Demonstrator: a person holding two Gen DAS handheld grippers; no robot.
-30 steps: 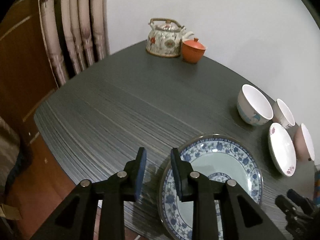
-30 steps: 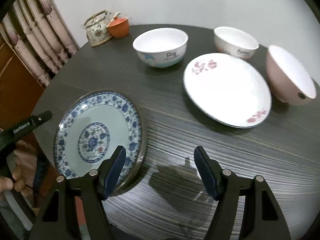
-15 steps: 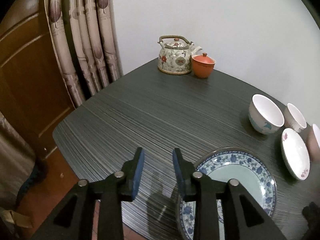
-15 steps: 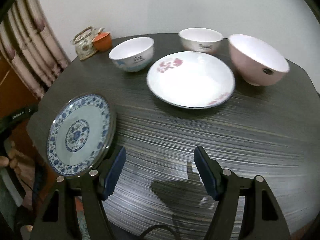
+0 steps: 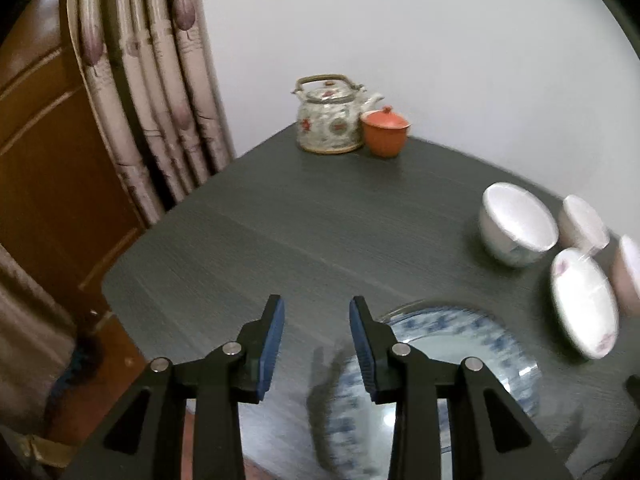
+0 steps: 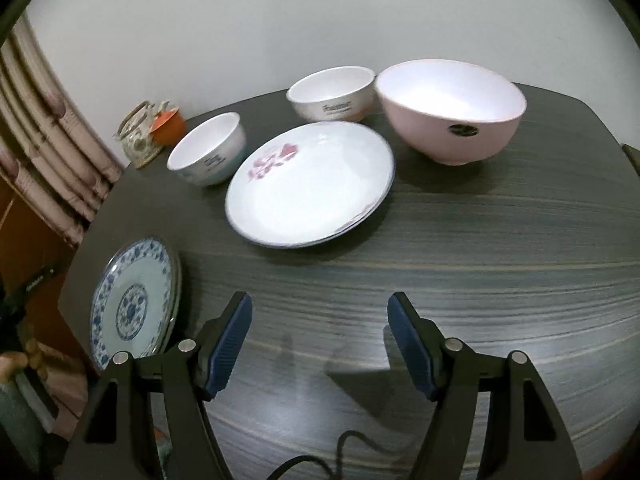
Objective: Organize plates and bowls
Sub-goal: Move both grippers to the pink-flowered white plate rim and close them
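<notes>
My right claw (image 6: 319, 346) gapes empty over bare dark woodgrain bench (image 6: 480, 280). Left claw (image 5: 317, 344), just widened, holds nothing; the round blue-patterned china plate (image 6: 130, 308) sits at nine o'clock by the bench edge, farther left than before.

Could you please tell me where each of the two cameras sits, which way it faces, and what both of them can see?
Left wrist: sits behind the left claw, looking down across the table toward the teapot; only its open, empty fingers show.
Right wrist: sits behind the right claw, facing the white plate and pink bowl; its open fingers show.
Shared: the blue-patterned plate, teapot, orange pot and white bowls.
</notes>
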